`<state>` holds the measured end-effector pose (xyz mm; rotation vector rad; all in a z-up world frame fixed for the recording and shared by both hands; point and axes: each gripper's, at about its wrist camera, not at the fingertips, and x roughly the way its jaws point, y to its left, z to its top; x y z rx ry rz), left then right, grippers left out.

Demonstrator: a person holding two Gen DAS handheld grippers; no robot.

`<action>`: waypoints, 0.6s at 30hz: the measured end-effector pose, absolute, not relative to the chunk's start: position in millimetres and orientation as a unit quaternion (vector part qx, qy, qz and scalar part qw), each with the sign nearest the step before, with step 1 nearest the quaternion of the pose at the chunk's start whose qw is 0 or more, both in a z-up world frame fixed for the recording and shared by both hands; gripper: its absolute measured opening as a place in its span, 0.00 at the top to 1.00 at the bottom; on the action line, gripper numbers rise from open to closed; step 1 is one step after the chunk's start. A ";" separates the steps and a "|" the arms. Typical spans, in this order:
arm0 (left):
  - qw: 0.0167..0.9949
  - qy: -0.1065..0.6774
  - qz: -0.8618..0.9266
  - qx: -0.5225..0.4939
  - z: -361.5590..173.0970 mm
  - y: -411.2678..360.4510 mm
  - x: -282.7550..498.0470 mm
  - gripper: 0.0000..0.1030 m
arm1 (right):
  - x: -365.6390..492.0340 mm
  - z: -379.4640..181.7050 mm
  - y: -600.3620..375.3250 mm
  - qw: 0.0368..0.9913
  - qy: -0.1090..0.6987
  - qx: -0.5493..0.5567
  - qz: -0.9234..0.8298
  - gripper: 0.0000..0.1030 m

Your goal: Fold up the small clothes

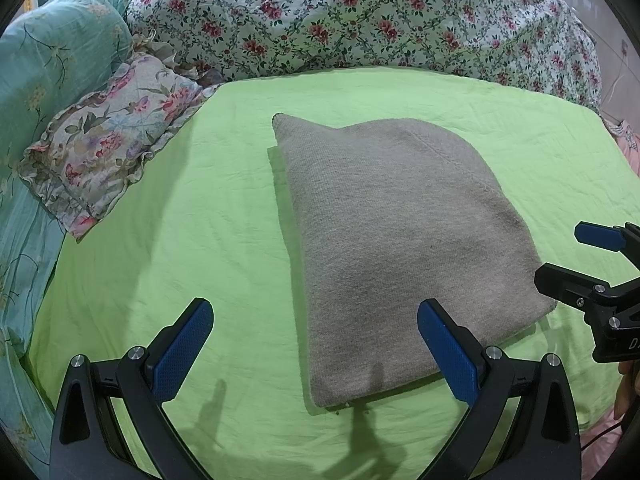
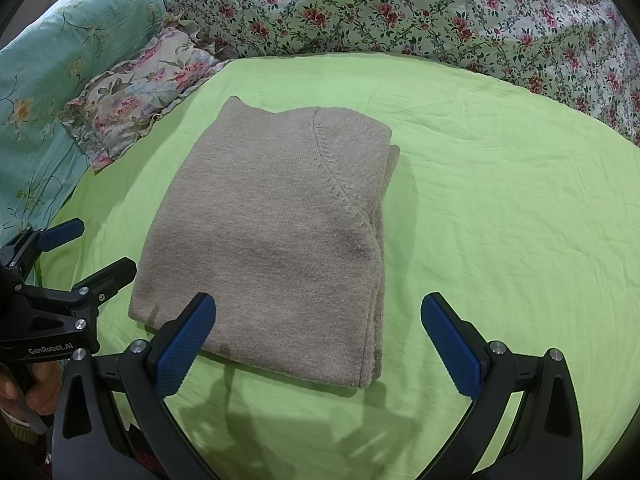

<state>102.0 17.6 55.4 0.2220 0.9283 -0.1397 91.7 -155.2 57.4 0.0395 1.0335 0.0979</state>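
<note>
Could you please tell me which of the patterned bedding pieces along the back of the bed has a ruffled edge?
The small pale floral pillow at the green sheet's left corner has the frill; the turquoise quilt and red-rose floral duvet have none visible.

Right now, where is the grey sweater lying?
The grey sweater lies folded in the middle of the green sheet, in front of both open grippers, with the small flowered pillow beyond its far left corner.
</note>
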 end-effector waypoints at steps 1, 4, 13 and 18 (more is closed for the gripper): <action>0.886 0.446 -0.067 0.106 55.2 17.6 102.5 0.01 | 91.9 57.2 -154.4 0.867 0.495 0.018 0.046 0.01; 0.885 0.449 -0.067 0.103 53.1 18.7 103.6 0.01 | 93.0 56.5 -153.6 0.866 0.497 0.015 0.048 0.01; 0.884 0.452 -0.065 0.105 51.1 19.1 105.2 0.01 | 93.8 56.1 -151.1 0.867 0.496 0.016 0.050 0.01; 0.883 0.452 -0.064 0.109 51.6 19.0 105.3 0.01 | 94.4 57.0 -151.5 0.867 0.495 0.018 0.049 0.01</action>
